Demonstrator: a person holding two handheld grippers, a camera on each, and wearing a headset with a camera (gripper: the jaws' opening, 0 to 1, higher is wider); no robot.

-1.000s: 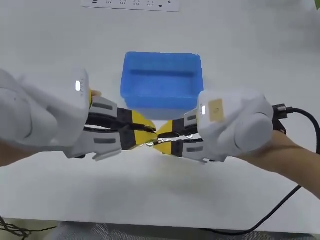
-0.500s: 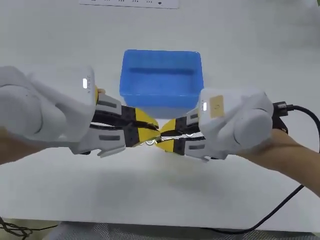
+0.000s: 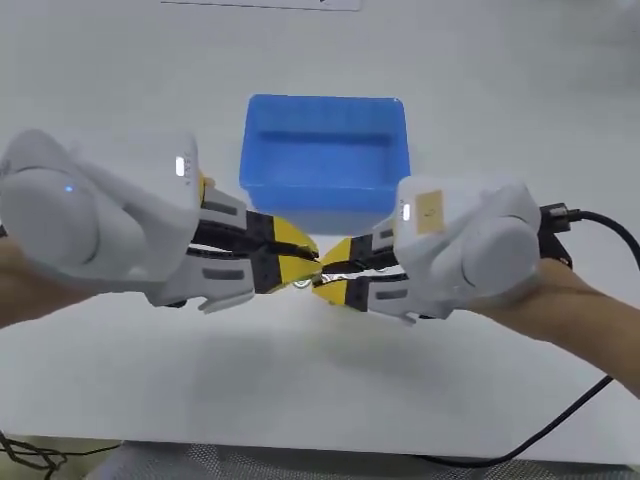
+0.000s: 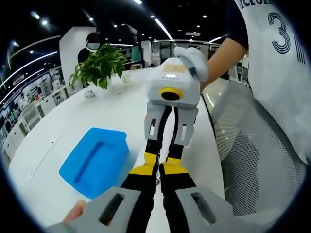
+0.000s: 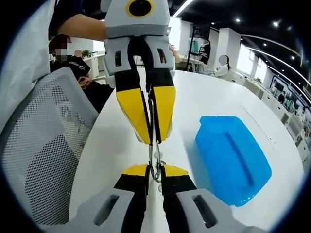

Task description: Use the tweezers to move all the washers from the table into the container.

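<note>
Table (image 3: 470,90): white, matte and long; in both gripper views it runs well back through the hall.
Chair (image 5: 48,145): grey mesh back on a pale frame, just beside the table's long edge.
Plant (image 4: 99,65): leafy and green, standing on the table's far end.
Ceiling (image 4: 121,14): dark, open-plan.
Light: bright strip lights (image 4: 163,26) and small round spots (image 4: 44,22) overhead; shadows on the table top are soft.
Pillar (image 4: 73,48): broad and white, behind the plant.
Hall side: rows of pale desks (image 4: 29,109), blurred.
Cables (image 3: 25,458): dark tangle below the table's front edge.
Background: a seated person (image 5: 73,63) beyond the chair.
</note>
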